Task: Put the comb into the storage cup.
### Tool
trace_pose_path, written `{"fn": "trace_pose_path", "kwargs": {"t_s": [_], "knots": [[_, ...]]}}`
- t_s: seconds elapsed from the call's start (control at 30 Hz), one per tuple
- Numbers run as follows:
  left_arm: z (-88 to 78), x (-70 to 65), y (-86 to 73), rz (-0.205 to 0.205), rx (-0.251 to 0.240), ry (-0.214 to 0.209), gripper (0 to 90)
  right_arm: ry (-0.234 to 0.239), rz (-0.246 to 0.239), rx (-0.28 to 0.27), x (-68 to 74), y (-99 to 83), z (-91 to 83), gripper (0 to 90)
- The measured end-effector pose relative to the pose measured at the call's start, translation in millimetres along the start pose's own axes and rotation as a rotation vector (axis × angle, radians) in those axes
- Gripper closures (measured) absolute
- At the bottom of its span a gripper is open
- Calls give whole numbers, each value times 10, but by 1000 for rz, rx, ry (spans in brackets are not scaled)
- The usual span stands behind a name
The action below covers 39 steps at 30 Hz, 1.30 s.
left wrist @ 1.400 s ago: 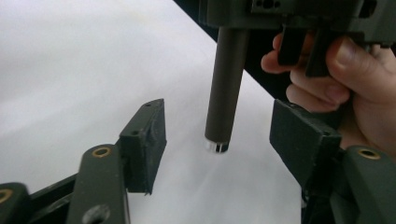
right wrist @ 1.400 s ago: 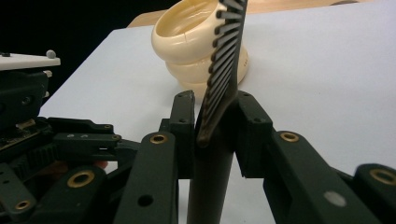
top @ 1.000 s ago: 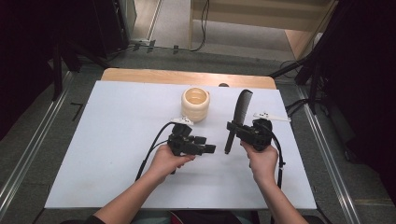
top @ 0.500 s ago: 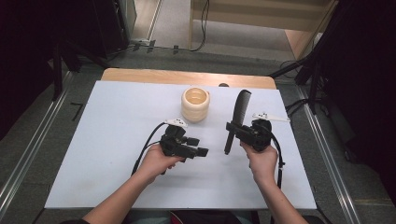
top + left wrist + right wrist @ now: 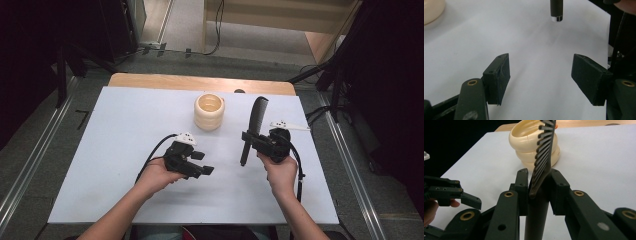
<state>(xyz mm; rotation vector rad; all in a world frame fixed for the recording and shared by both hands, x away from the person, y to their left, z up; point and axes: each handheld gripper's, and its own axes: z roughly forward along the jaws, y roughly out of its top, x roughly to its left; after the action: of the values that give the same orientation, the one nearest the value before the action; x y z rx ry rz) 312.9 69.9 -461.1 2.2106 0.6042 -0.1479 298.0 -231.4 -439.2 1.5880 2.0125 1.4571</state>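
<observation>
On the white tabletop, which lies over a wooden board whose bare strip shows along the far edge, everything sits in the right-hand half, leaving the left edge and both near corners bare. No brand, label or writing can be read on anything here. The cream ribbed cup, built like three stacked rings, stands upright near the middle of the far edge; in the right gripper view it rises just behind the comb's teeth. The black comb is held off the surface to the right of the cup, closer to the right edge, its toothed end pointing toward the far edge and its handle end toward the near one. The right gripper has its jaws pressed onto the comb from both sides, where the teeth give way to the round handle, and a hand grasps that gripper from the near side. The left gripper hangs above the middle of the tabletop, nearer the near edge than the cup, well apart from the comb; its jaws stand wide open with nothing between them, only white surface beyond. In the left gripper view the handle tip of the comb shows ahead.
</observation>
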Motion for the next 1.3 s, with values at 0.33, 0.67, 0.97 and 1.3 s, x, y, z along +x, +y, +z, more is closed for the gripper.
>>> {"fn": "trace_pose_path", "kwargs": {"t_s": [0.33, 0.67, 0.97, 1.3], "knots": [[-137, -10, -162, 35, 11, 37, 321, 5, -6, 1, 8, -5, 1, 701], [-336, 37, -322, 16, -5, 63, 312, 5, -21, -1, 20, -10, 3, 701], [-493, 86, -460, -9, -11, 97, 312, -2, -34, -4, 31, -10, 0, 701], [-665, 130, -599, -39, -17, 141, 312, -1, -44, -3, 40, -11, 4, 701]]}}
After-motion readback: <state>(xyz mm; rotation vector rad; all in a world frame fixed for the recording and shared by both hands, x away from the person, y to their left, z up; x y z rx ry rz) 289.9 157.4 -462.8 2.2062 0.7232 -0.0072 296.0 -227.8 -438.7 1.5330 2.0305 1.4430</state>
